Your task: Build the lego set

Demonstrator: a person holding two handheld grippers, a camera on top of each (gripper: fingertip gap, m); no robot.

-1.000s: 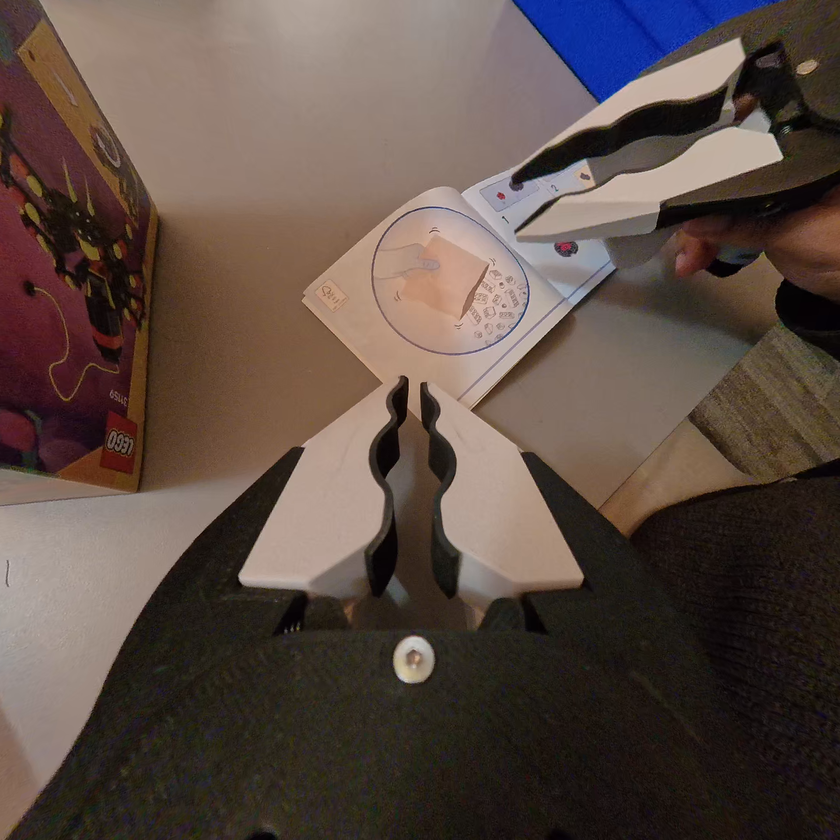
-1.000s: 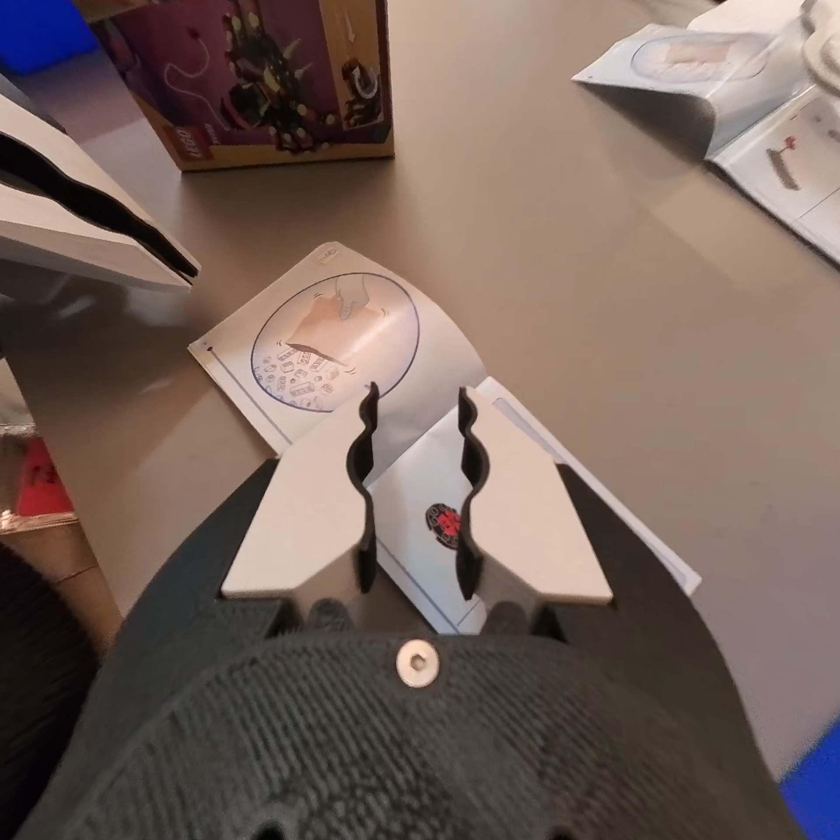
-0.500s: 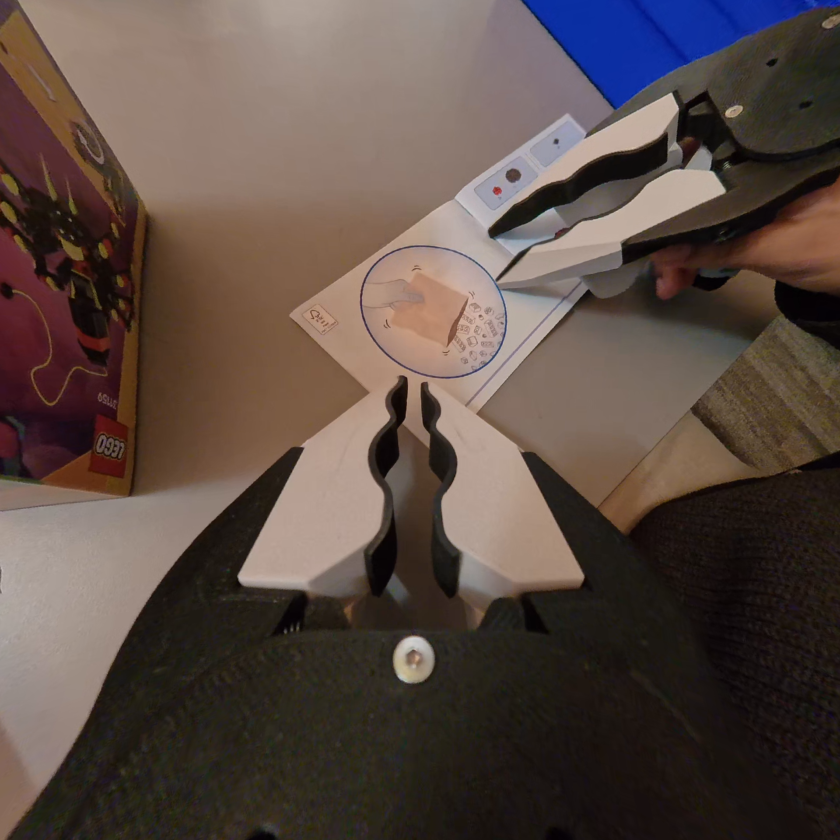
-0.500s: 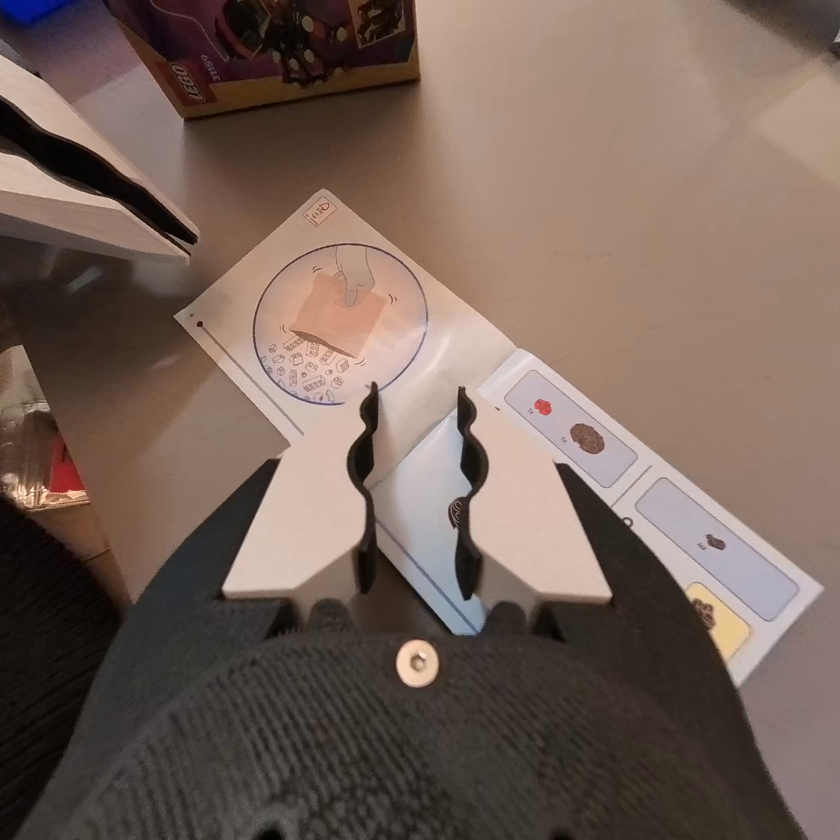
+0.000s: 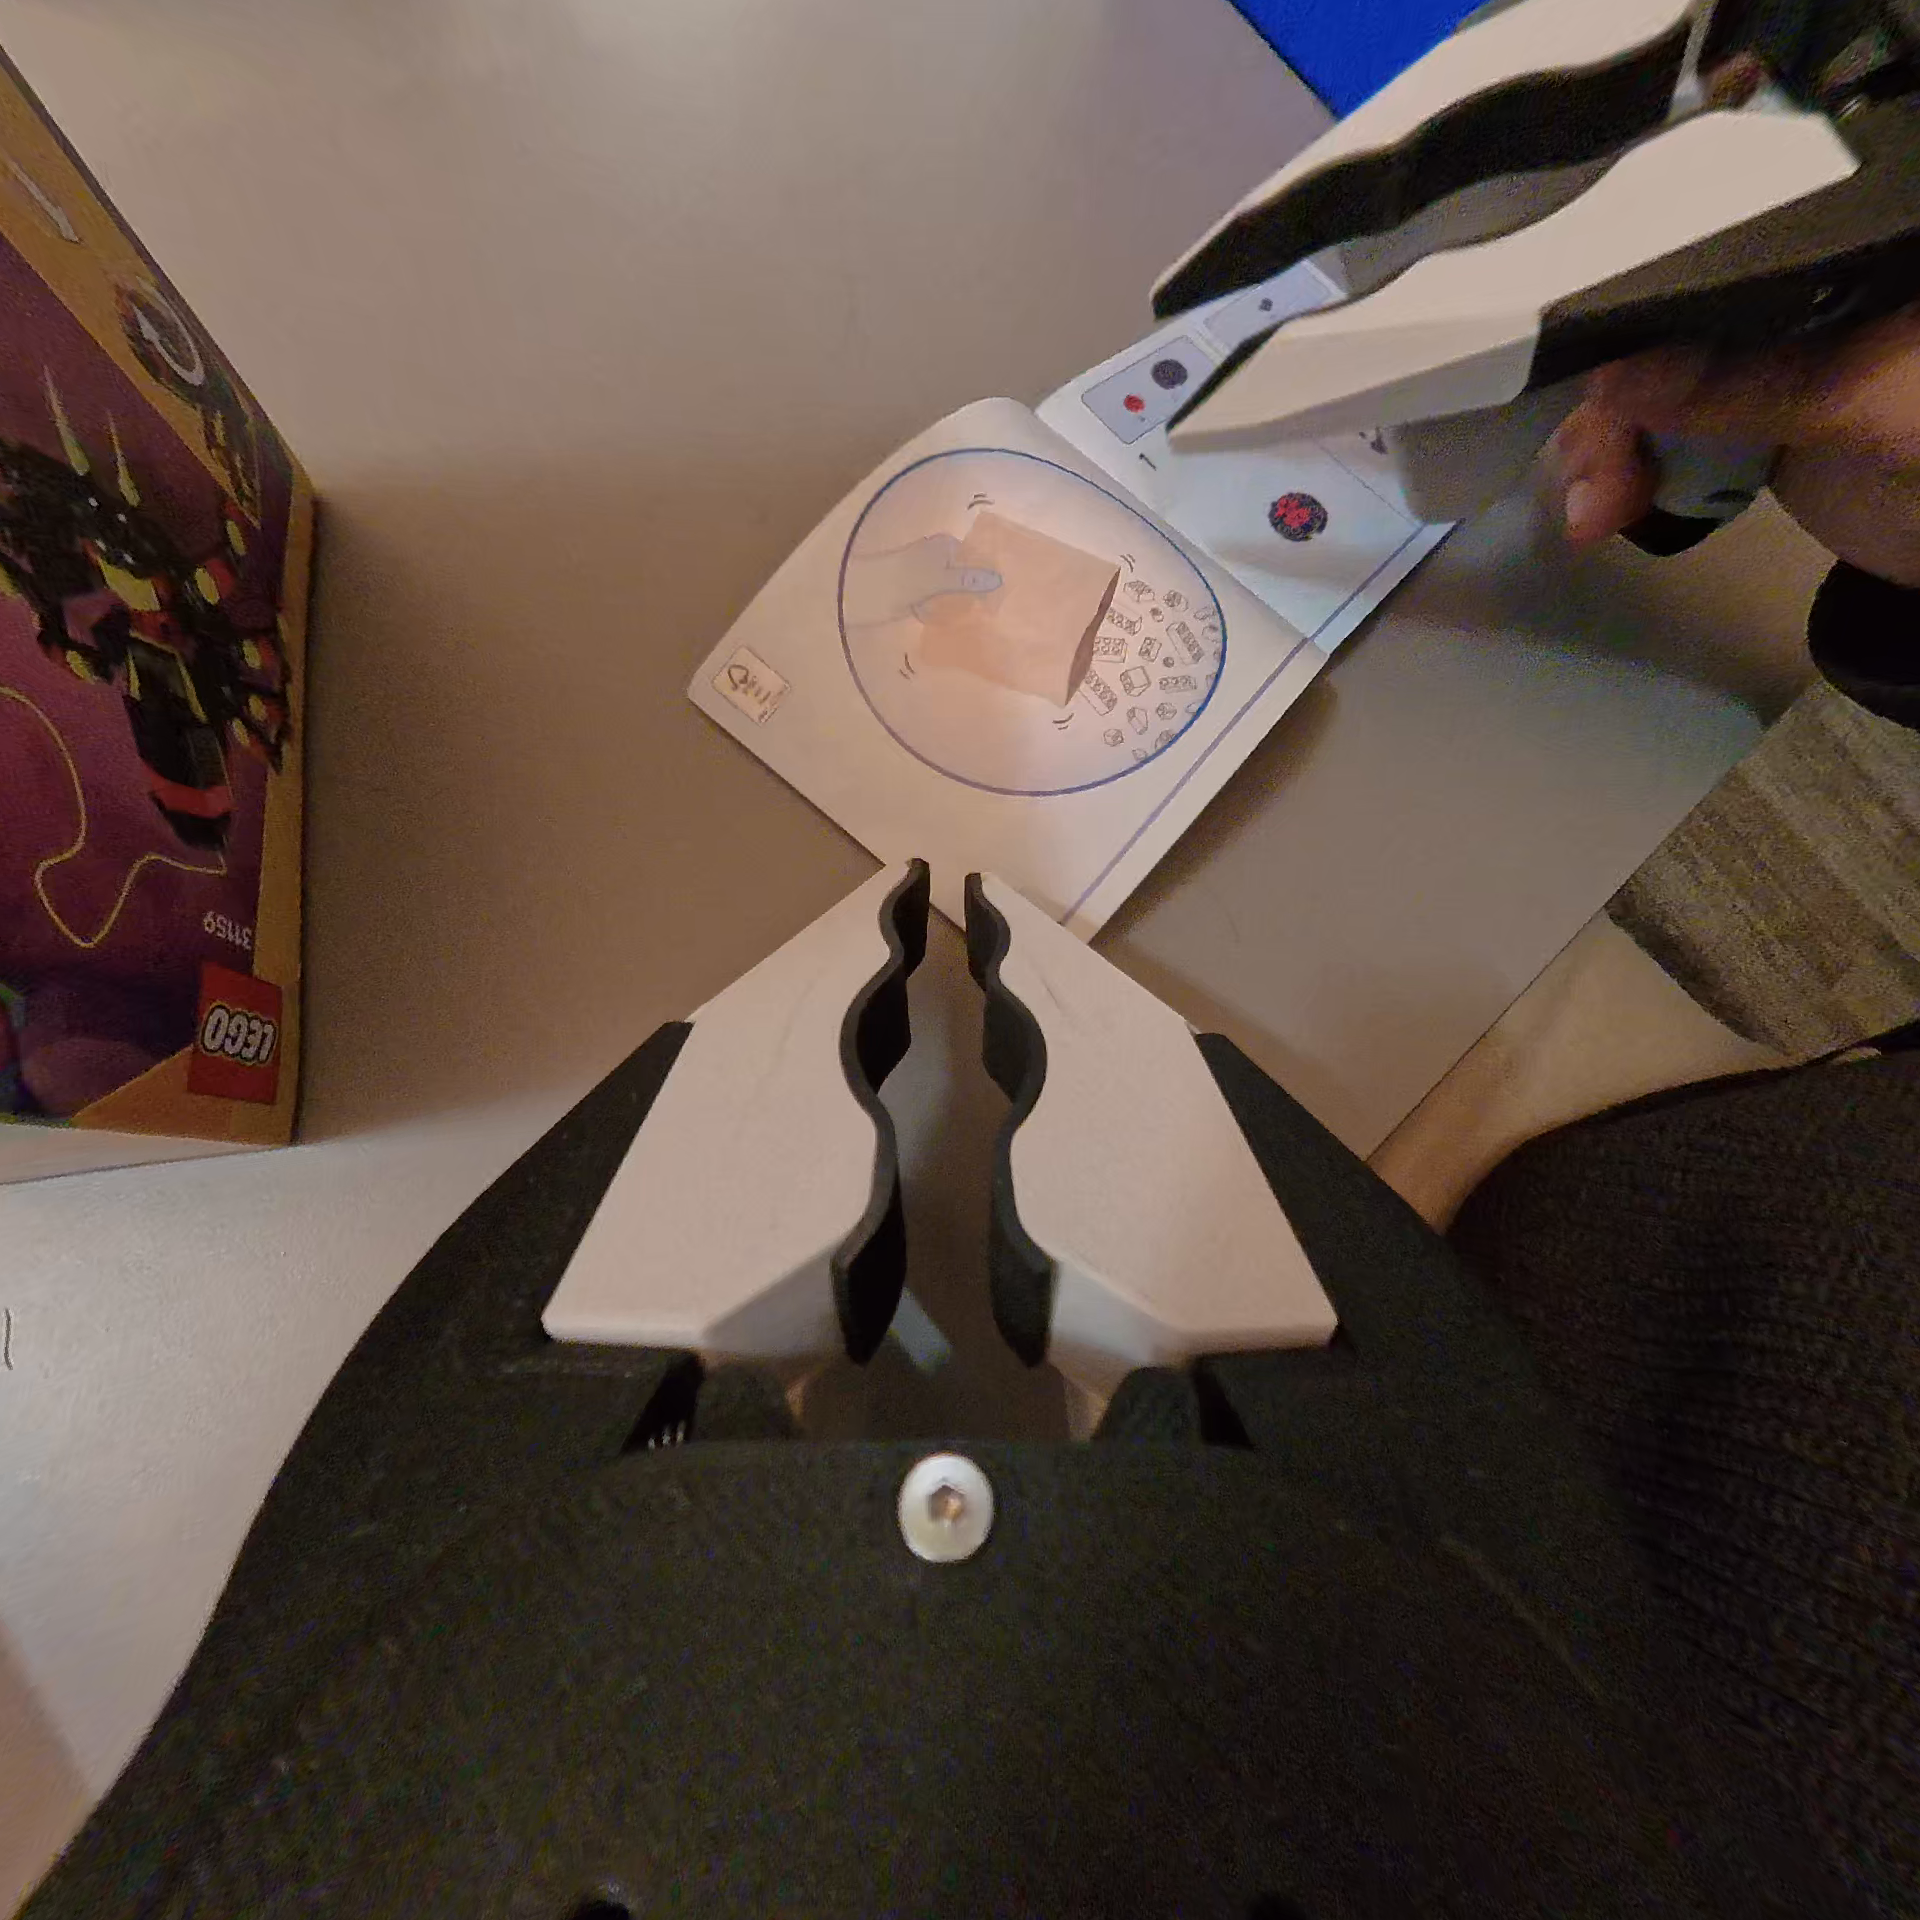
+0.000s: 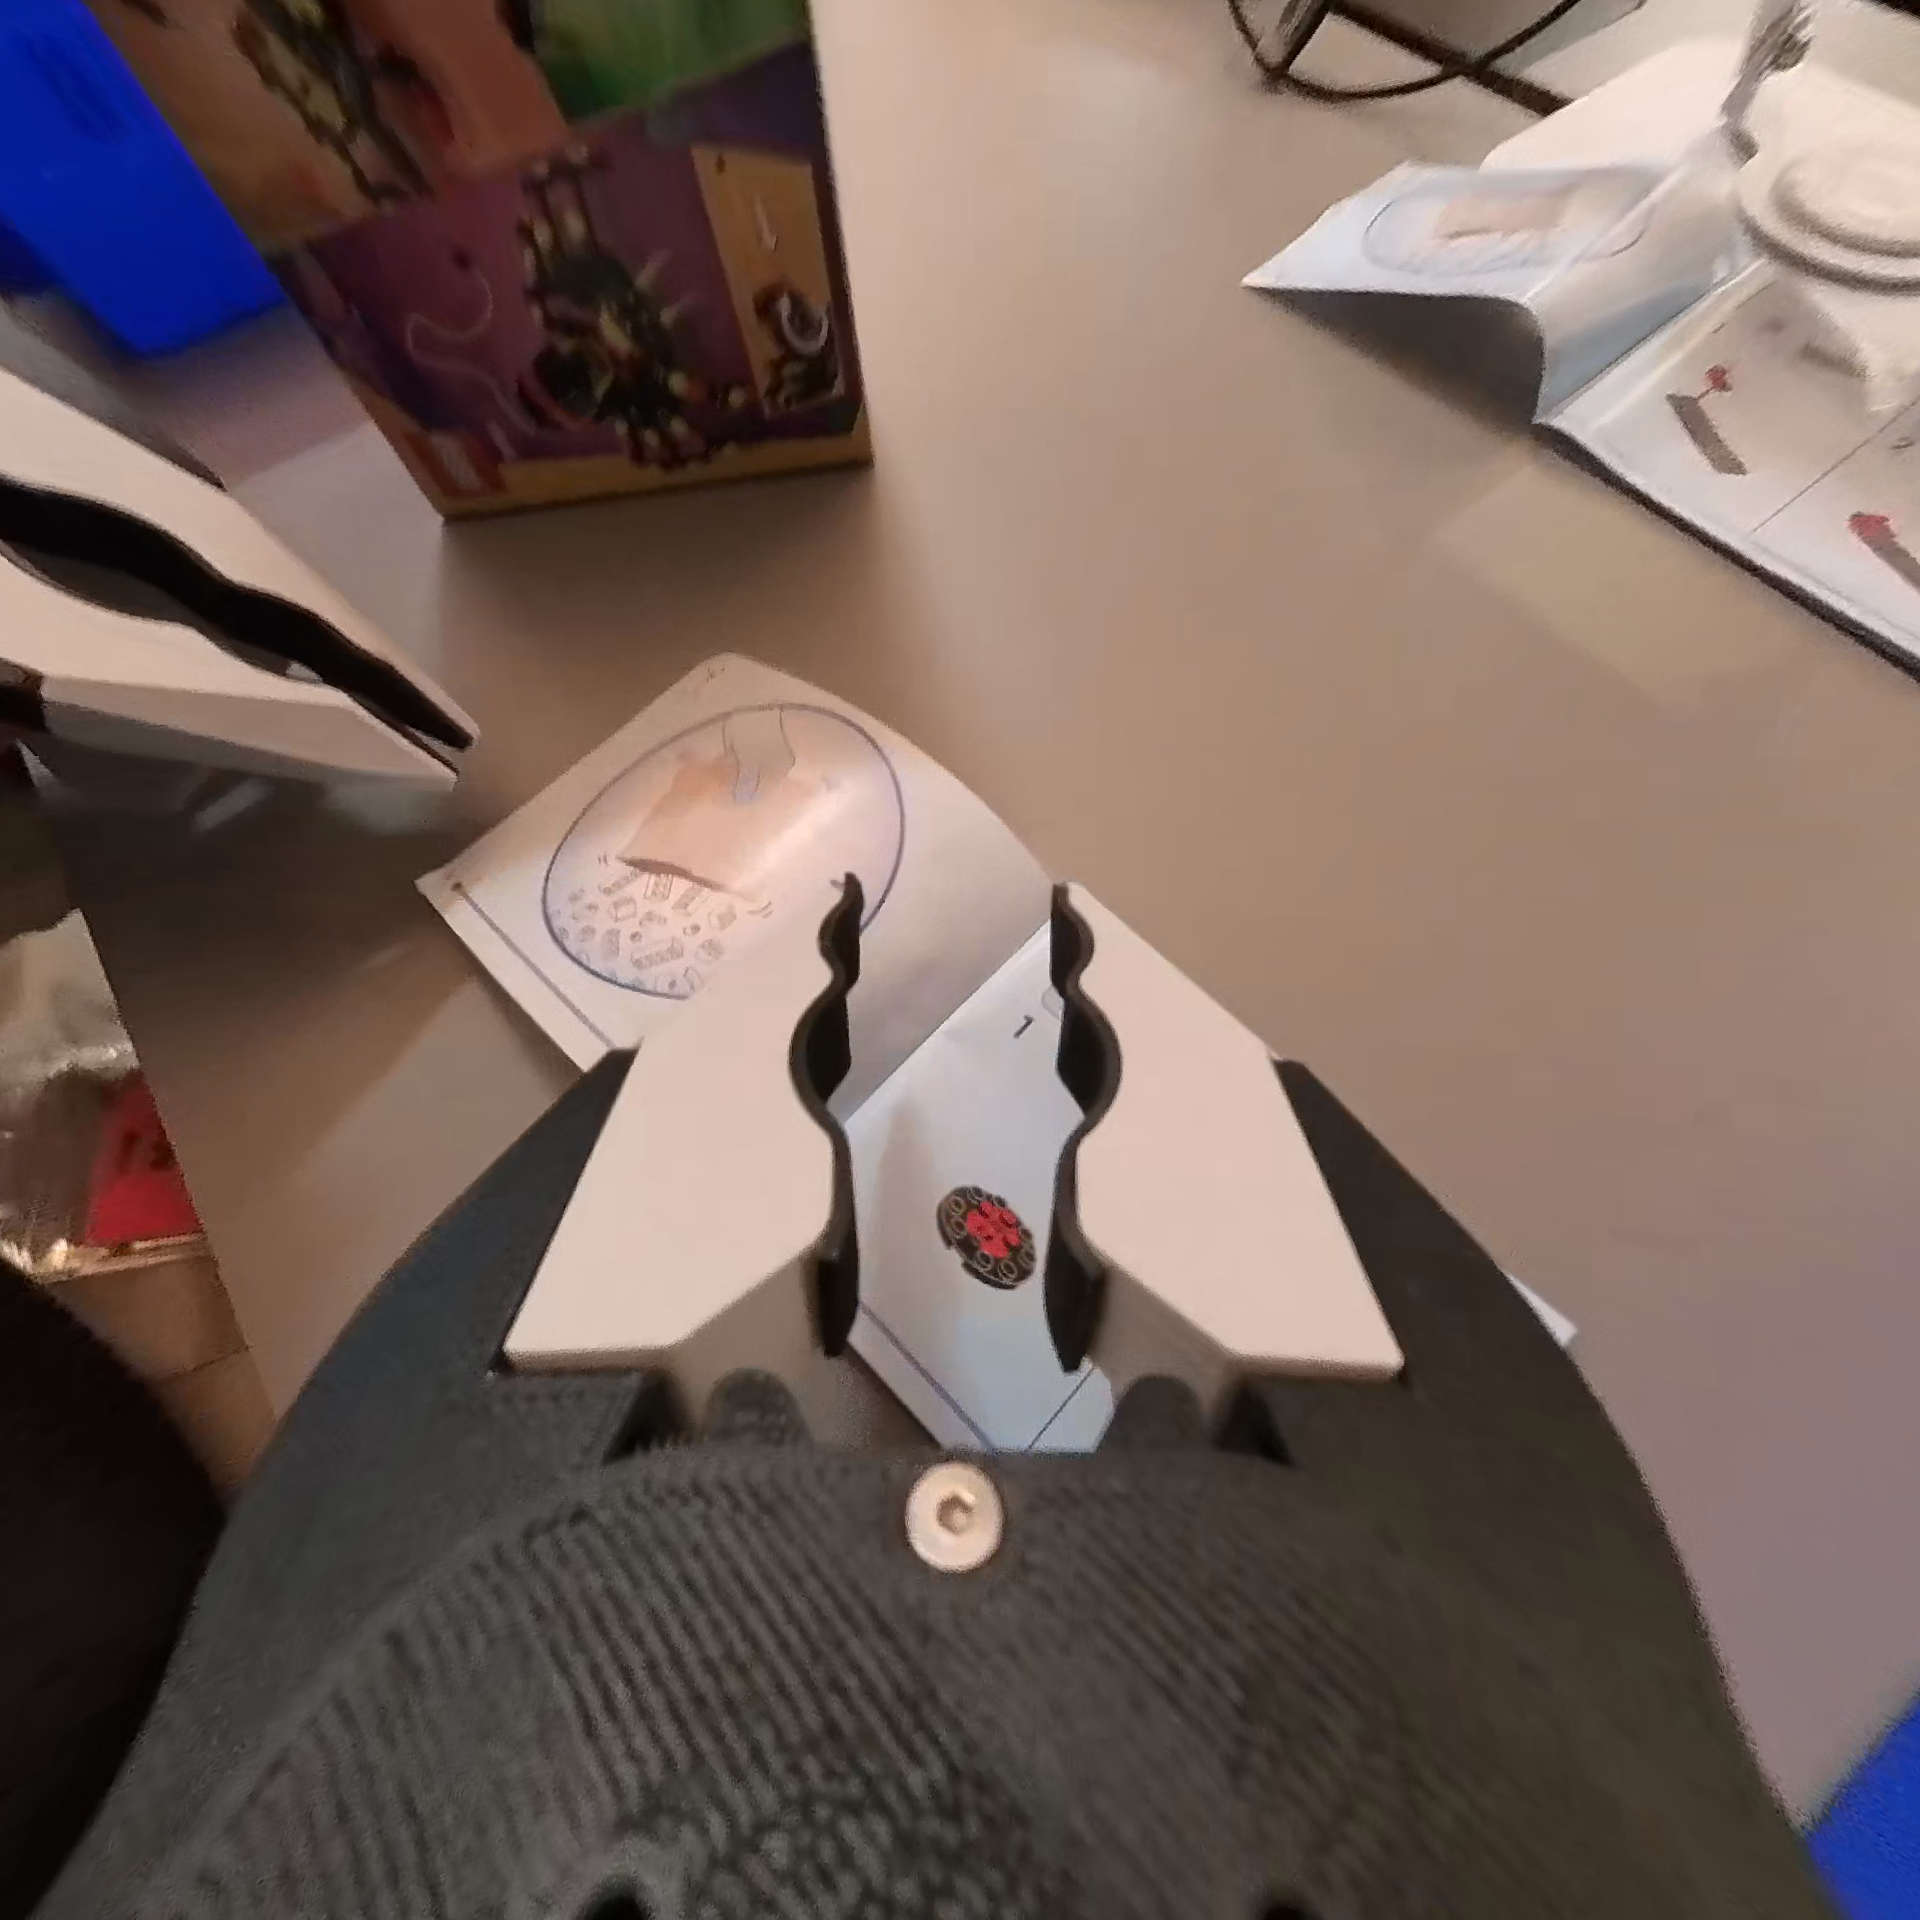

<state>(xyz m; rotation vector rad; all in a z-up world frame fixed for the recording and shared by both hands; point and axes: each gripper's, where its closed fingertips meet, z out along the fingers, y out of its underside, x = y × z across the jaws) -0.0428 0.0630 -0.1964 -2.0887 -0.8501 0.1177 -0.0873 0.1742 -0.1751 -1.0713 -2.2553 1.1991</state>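
An open instruction booklet (image 5: 1039, 644) lies on the beige table, its left page curling up; it also shows in the right wrist view (image 6: 727, 862). The purple Lego box (image 5: 135, 675) stands at the left and shows at the back in the right wrist view (image 6: 582, 260). My left gripper (image 5: 945, 883) is shut and empty, its tips just above the booklet's near corner. My right gripper (image 6: 956, 899) is open and empty, hovering over the booklet's right page. It shows at the upper right of the left wrist view (image 5: 1169, 369), held by a hand (image 5: 1714, 447).
A second open booklet (image 6: 1558, 291) lies at the far right with a white round object beside it. A crinkled bag with red pieces (image 6: 62, 1143) sits off the table's left edge. The table edge (image 5: 1455, 1091) runs close to the person's dark knitted clothing.
The right gripper, low over the flattened booklet half a second ago, has risen and drawn back. The booklet's left page has curled up again. The left gripper has barely moved.
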